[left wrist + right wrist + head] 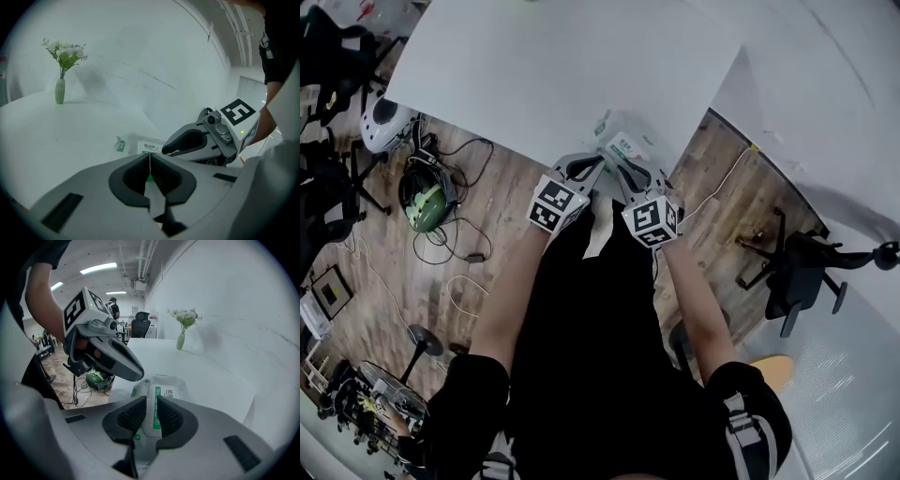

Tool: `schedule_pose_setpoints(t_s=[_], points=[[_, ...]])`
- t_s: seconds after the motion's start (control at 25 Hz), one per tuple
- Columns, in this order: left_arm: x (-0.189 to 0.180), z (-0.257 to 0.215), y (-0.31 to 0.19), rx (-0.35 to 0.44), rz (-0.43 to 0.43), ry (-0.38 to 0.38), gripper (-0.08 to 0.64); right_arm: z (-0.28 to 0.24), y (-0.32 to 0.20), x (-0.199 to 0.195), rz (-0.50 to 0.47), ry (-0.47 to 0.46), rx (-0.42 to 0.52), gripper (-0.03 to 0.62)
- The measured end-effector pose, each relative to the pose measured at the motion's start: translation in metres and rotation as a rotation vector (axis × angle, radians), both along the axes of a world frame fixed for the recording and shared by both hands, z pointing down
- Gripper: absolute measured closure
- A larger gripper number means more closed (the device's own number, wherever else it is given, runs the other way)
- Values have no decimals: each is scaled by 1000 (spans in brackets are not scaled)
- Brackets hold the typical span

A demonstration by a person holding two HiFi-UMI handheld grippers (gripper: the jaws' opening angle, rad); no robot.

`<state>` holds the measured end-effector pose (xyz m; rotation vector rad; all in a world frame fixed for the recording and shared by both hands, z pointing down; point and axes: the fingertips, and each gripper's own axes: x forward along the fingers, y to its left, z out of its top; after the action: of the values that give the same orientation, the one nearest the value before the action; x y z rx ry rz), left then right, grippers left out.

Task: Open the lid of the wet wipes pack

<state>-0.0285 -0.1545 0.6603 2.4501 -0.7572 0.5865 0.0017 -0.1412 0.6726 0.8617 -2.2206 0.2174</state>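
The wet wipes pack (623, 143) lies near the front corner of the white table (534, 56). It is white with green print, and its white lid (153, 409) lies flat on top. My right gripper (152, 401) hangs just over the lid, open with a narrow gap through which the lid's green stripe shows; the pads touch nothing. My left gripper (150, 160) is shut, its pads meeting with nothing seen between them, just short of the pack's (140, 146) near edge. Both grippers (598, 164) (624, 171) sit side by side over the pack.
A slim green vase of white flowers (60, 89) stands far back on the table. The table's front edge lies right below the grippers. On the wooden floor are cables and a green helmet (425, 202) at the left, and an office chair (797, 272) at the right.
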Motion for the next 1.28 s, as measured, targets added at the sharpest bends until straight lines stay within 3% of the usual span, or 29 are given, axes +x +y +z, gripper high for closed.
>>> schedule_pose_setpoints(t_s=[0.36,0.72,1.0,1.28], points=[[7,11,-3,-20,2,-1,535,11,-4,-5,-54,77,30,480],[10,22,-5,-20,-16,-5,535,11,-6,-8,-93,185,123,466],[12,32,-5,-23,-32,2,535,12,-8,-4,-71,186,151,449],[10,33,-4,-10,-64,41,535,14,-7,-5,-58,136,113,456]])
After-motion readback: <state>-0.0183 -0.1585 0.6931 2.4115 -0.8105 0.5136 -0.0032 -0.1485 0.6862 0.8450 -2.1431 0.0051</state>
